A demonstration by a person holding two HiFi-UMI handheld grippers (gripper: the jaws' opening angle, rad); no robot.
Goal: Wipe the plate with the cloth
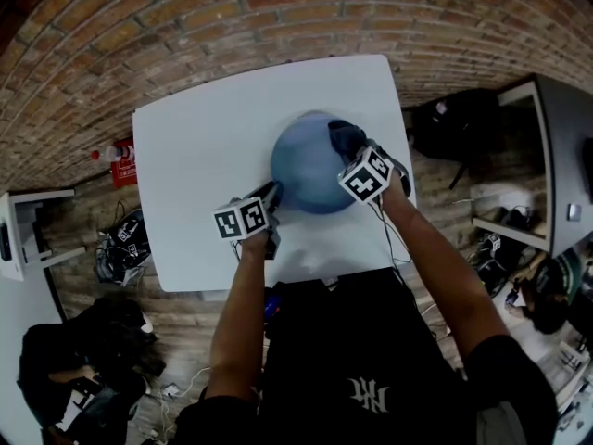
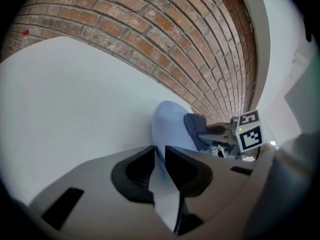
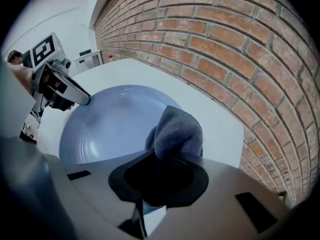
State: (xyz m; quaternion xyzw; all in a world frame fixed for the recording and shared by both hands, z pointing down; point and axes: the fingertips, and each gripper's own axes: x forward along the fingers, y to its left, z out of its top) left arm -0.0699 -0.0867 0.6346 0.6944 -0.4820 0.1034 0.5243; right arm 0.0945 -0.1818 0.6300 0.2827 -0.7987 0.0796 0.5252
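1. The blue plate (image 1: 310, 170) lies flat on the white surface (image 1: 204, 146), right of the surface's middle, out toward its 3 o'clock edge as I look down.
2. The dark grey cloth (image 1: 345, 137) sits bunched on the plate at about 1 o'clock, on the inside of the rim.
3. My right claw (image 3: 160, 169) is clamped on that cloth. In the right gripper view the folded wad fills the gap between the jaws and bulges out past their tips, with its far end resting on the plate.
4. My left claw (image 2: 159, 156) comes in at the plate's 8 o'clock. The plate's rim runs between the two jaws and they are closed on it.
5. From the right gripper view, the left claw's tip meets the rim at the plate's 10 o'clock, with its marker cube (image 3: 44, 49) above and behind.
6. Past the surface's 12 o'clock edge stands a brick wall (image 1: 278, 17).
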